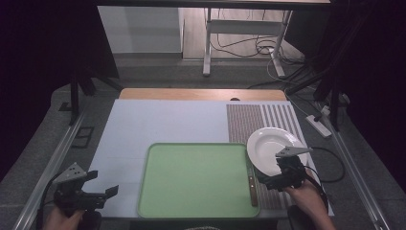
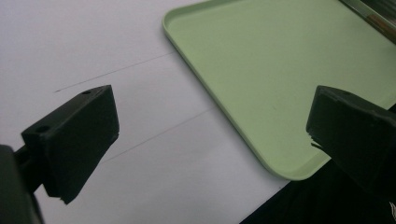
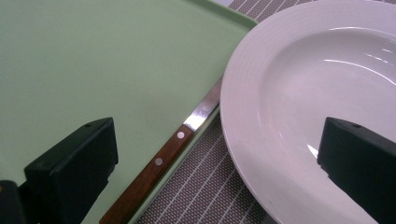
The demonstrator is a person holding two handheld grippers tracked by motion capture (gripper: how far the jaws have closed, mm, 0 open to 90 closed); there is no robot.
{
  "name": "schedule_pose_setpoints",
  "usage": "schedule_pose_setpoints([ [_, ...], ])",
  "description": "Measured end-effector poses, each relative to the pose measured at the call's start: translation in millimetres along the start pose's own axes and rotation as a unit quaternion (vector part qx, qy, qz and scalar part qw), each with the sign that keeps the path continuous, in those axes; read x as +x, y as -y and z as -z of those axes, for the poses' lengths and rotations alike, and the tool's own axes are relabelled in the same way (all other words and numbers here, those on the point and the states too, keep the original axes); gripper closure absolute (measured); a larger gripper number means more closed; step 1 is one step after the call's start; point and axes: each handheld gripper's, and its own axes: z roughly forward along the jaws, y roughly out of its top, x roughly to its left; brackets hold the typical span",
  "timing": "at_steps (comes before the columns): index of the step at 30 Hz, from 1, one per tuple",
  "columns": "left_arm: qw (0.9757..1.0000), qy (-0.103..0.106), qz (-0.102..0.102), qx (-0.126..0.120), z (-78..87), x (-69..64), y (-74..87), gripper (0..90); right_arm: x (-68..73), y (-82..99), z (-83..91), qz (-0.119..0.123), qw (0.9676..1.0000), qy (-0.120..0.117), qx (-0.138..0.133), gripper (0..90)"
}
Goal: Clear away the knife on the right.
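Plate first: the round white ceramic plate [image 1: 270, 146] with a wide ribbed rim sits on the grey striped placemat [image 1: 249, 120] at the right of the table [image 1: 143, 124], its left edge just beside the right rim of the tray. The pale green rectangular plastic tray [image 1: 196, 179] lies near the middle of the table on a white sheet, and its bed is bare. A wooden-handled knife [image 1: 252, 184] lies along the tray's right rim (two rivets show on the handle in the right gripper view, blade pointing toward the far side), passing close by the plate's edge.

The right gripper [image 1: 280, 175] hovers over the near edge of the plate, fingers spread wide with one over the plate's bowl [image 3: 327, 93] and the other over the tray; they hold nothing. The left gripper [image 1: 95, 187] is at the near left, well apart from the plate, over the white sheet just left of the tray's near corner [image 2: 289, 172], its fingers likewise wide apart and empty.
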Motion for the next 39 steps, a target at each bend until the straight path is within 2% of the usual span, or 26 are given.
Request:
schedule_pose_setpoints([
  [6,1.0000,0.000,0.001,0.000,-0.1,0.2,0.0,2.2,-3.0,3.9,7.6,-0.008,0.9999,0.003,-0.010,0.0],
  [12,1.0000,-0.001,-0.001,0.002,-0.3,-0.3,-0.3,2.2,-3.6,6.3,12.2,-0.013,0.9999,0.006,-0.009,0.0],
  [19,1.0000,0.000,0.002,0.000,0.0,0.4,-0.1,2.2,-4.7,9.9,18.7,-0.020,0.9995,0.009,-0.024,0.0],
  [39,1.0000,-0.001,0.003,0.001,-0.2,0.8,-0.2,2.2,-5.9,21.7,36.4,-0.037,0.9985,0.021,-0.034,0.0],
])
